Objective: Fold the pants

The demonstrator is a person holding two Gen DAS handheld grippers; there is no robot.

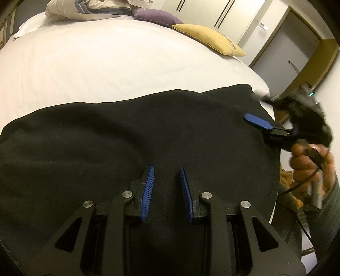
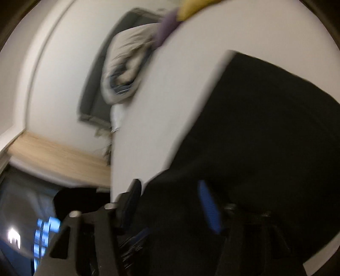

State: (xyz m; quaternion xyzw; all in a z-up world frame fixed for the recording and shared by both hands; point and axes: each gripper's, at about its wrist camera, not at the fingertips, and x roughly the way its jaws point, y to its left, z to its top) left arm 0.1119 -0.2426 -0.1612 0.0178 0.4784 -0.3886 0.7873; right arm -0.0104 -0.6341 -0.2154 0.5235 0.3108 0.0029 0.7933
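L gripper (image 1: 166, 169) fingers apart, empty.

Bedroom: white bed (image 1: 106, 63), cushions (image 1: 208, 38), wardrobe doors (image 1: 229, 12).

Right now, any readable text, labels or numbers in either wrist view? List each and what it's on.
None can be read.
Wall plate beside the wardrobe: markings too small to read.
Plate on the grey door: too small to read.
Glowing blue-white shapes at lower left of the right wrist view: motion-blurred, unreadable.
Black pants, both tongs and the pillows: no visible print.
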